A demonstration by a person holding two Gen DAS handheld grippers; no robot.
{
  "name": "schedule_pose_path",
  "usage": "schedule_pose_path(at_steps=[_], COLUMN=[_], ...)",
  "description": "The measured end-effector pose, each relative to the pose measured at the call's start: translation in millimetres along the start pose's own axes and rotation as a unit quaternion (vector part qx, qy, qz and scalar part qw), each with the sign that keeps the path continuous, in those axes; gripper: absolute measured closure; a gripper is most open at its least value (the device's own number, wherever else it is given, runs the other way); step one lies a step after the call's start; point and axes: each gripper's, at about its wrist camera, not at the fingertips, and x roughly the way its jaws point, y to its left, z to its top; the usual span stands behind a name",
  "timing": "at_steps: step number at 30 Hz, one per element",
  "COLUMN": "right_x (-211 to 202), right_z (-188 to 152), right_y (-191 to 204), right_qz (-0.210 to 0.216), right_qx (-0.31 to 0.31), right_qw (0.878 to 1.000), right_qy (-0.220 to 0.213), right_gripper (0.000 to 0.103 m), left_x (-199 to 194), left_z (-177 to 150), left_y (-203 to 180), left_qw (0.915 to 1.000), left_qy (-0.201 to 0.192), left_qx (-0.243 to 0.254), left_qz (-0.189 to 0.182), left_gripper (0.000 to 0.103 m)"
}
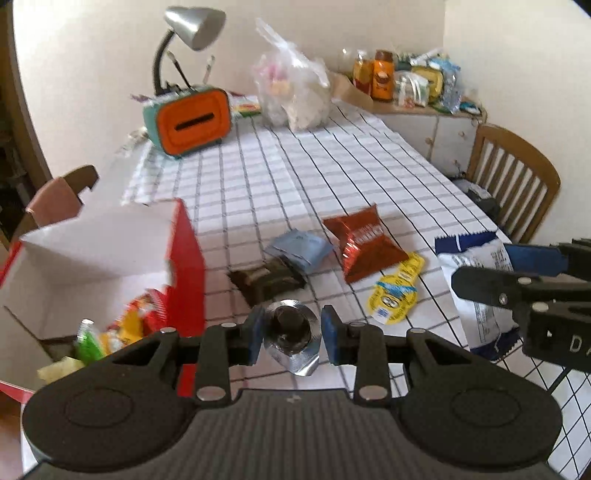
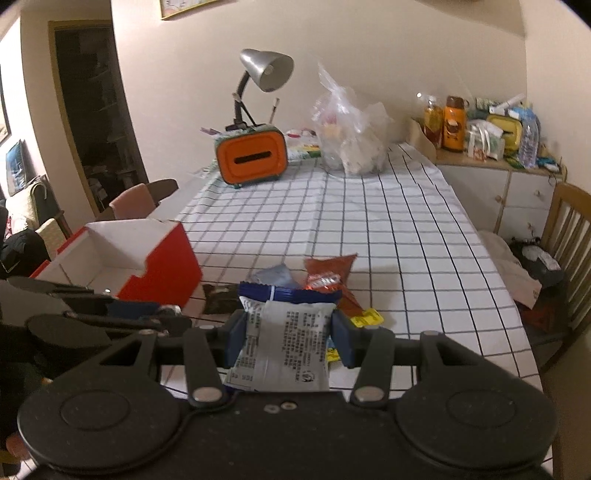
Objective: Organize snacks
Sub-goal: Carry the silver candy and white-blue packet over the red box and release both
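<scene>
In the left wrist view my left gripper is shut on a small silver foil snack cup with a dark centre, held above the checked tablecloth. The red box with a white inside stands just left of it, with several colourful snacks in it. My right gripper is shut on a white packet with a blue top; it also shows at the right edge of the left wrist view. Red-brown, light blue, dark and yellow packets lie on the cloth.
At the far end of the table stand an orange tissue box, a grey desk lamp and a clear plastic bag. A wooden chair is at the right, and a sideboard crowded with bottles stands behind.
</scene>
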Motion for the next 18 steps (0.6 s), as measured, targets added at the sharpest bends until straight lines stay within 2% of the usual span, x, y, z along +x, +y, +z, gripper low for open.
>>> schedule_pose_path(at_steps=[11,18], right_x=[-6.0,11.2], right_z=[21.9,38.7], right_y=[65.3,115.2], right_qz=[0.033,0.057], right_qx=[-0.042,-0.069], right_qw=[0.998,0.996], right_qy=[-0.016,-0.018], right_gripper=[0.056,0.056], left_x=[-37.7,-47.7], left_z=[8.7,8.1], left_y=[65.7,120.6], left_qw=[0.9986,0.9958], left_qy=[-0.033,-0.039], left_qx=[-0.012,-0.032], left_qz=[0.040,0.077], left_gripper=[0.071,0.071])
